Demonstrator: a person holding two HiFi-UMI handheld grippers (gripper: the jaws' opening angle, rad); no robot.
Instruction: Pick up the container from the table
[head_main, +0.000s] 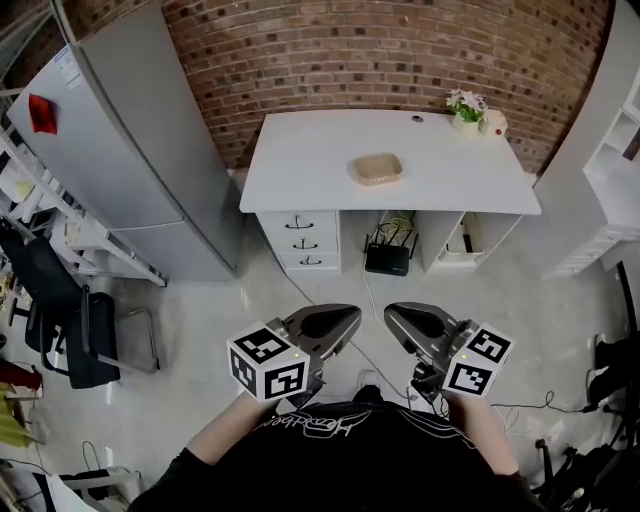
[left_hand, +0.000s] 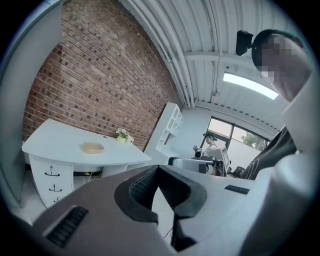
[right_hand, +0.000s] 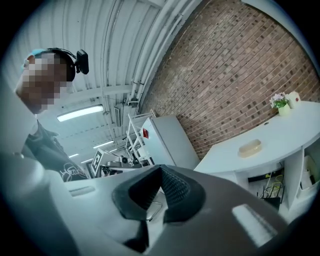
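The container (head_main: 377, 168) is a shallow tan bowl-like dish lying on the middle of the white desk (head_main: 300, 150) by the brick wall. It also shows small in the left gripper view (left_hand: 93, 147) and the right gripper view (right_hand: 250, 148). Both grippers are held close to the person's body, far short of the desk and over the floor. My left gripper (head_main: 350, 314) is shut with its tips meeting (left_hand: 158, 168) and nothing between them. My right gripper (head_main: 391, 312) looks the same, jaws together (right_hand: 161, 168) and empty.
A small flower pot (head_main: 466, 108) stands at the desk's far right corner. Drawers (head_main: 302, 240) fill the desk's left side and a black router (head_main: 388, 260) sits beneath. A grey cabinet (head_main: 130, 140) stands at left, white shelving (head_main: 610, 190) at right, and a black chair (head_main: 60, 320) further left.
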